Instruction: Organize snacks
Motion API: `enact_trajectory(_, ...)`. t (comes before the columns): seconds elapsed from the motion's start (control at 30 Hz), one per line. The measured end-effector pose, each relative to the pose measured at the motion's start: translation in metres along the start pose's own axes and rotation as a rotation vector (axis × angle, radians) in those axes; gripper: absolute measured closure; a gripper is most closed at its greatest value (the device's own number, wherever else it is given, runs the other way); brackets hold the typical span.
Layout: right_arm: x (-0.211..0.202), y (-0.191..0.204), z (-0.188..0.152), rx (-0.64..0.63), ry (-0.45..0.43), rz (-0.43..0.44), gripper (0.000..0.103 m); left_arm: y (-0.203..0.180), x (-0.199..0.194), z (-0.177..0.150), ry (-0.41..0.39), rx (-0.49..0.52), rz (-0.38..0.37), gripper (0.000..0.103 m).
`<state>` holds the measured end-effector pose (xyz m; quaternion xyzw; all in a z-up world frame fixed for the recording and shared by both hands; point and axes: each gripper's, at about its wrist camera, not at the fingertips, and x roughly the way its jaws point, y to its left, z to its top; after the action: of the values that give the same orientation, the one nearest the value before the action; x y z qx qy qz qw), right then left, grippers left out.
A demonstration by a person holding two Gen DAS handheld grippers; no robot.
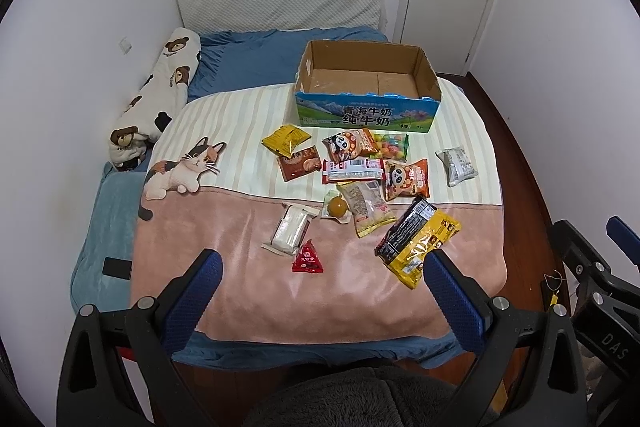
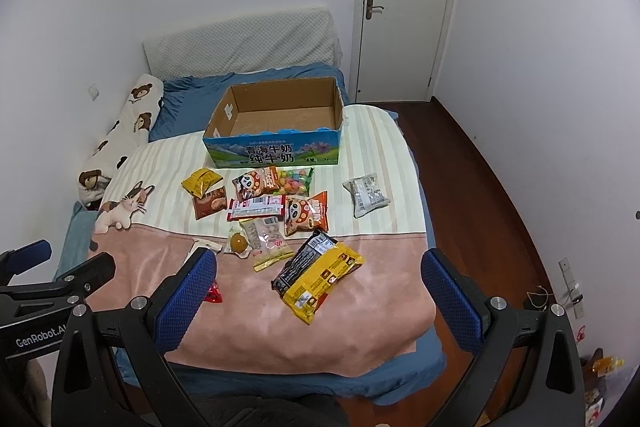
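Snacks [image 1: 360,183] are lying scattered mid-frame on the blanket [image 1: 240,267], below the empty cardboard box [image 1: 366,107]. Both the left gripper [image 1: 324,269] and right gripper [image 2: 318,267] are hovering with fingers apart, empty; sorting seems unstarted, calling for a first pick-up, likely the yellow packet [image 2: 320,275].

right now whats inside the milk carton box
The milk carton box shows only its bare brown cardboard floor; no snacks are inside. The strip of floor just behind its near printed wall is hidden in both views.

Bed [image 1: 248,67], blanket [image 1: 320,291], box [image 1: 366,115], snacks [image 1: 418,247]
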<state>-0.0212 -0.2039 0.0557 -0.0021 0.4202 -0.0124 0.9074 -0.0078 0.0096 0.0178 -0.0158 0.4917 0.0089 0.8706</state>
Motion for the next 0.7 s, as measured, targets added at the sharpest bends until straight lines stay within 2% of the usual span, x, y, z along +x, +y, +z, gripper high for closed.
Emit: enact_trajectory(0.7, 0.0032, 0.0026, 0.0004, 0.004, 0.004, 0.024, 0.000, 0.0031, -0.0014, 0.0007, -0.006, -0.001, 0.006, 0.000)
